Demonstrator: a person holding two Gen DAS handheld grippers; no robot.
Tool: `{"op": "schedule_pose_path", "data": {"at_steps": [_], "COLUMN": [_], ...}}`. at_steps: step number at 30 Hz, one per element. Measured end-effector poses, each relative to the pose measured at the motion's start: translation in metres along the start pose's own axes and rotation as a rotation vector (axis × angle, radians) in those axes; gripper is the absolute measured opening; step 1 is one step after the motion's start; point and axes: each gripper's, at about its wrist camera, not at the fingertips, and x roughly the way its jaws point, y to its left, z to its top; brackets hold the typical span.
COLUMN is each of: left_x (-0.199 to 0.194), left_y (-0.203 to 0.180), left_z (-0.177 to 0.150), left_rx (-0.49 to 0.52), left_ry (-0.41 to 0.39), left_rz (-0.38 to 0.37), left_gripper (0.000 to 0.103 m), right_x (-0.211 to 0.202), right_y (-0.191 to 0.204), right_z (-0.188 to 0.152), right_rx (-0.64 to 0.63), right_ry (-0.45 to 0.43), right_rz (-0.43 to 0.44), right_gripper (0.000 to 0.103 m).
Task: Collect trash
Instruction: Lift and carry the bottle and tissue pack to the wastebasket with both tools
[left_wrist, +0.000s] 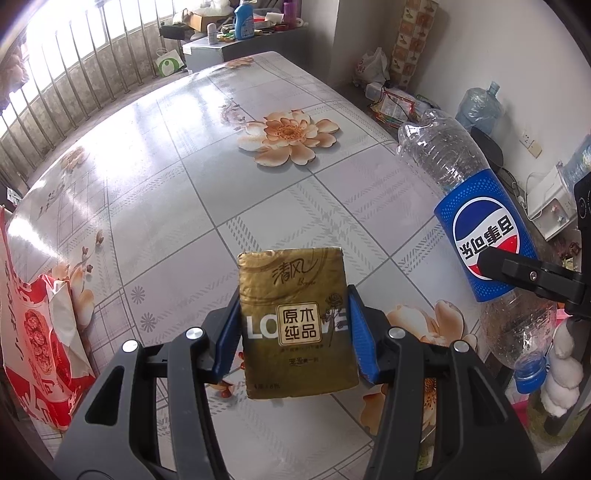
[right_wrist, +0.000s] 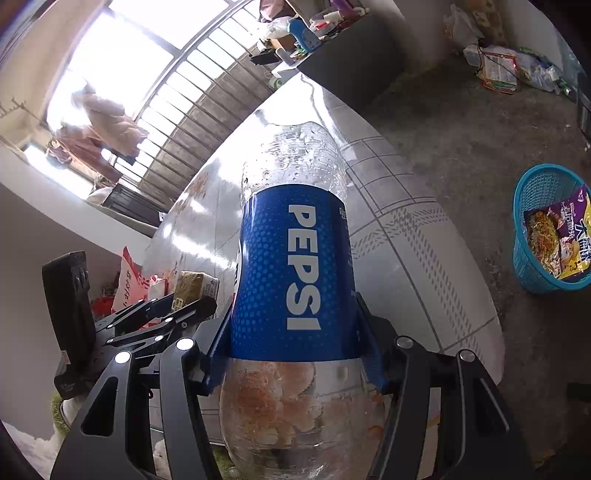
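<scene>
In the lower centre of the right wrist view, an empty Pepsi bottle (right_wrist: 295, 266) is clamped by the right tongs (right_wrist: 295, 350), the blue pads pressed on its label; its long axis runs along the fingers, cap end toward the camera. In the left wrist view a gold tissue packet (left_wrist: 295, 325) is gripped the same way by the left tongs (left_wrist: 291, 332), held upright above the flowered table (left_wrist: 166, 177). The move ahead is judged to turn on the blue basket (right_wrist: 543, 229): it is seen on the floor at the right edge of the right wrist view, beyond the table's edge, already holding a noodle wrapper (right_wrist: 557, 240). The bottle-bearing hand is judged the nearer; the table's corner lies between. A red and white bag (left_wrist: 40, 332) remains at the table's left edge, still to be collected.
</scene>
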Motion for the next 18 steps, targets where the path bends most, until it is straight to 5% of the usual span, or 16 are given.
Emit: {"op": "schedule_pose_path", "data": {"at_steps": [18], "left_x": [-0.011], "left_y": [0.0], "left_z": [0.006], "left_rx": [0.0], "left_ry": [-0.04], "left_rz": [0.015], "left_gripper": [0.05], "right_x": [-0.004], "right_y": [-0.001], "right_z": [-0.002], "right_rx": [0.002], "right_ry": [-0.009], "right_rz": [0.015], "right_gripper": [0.058]}}
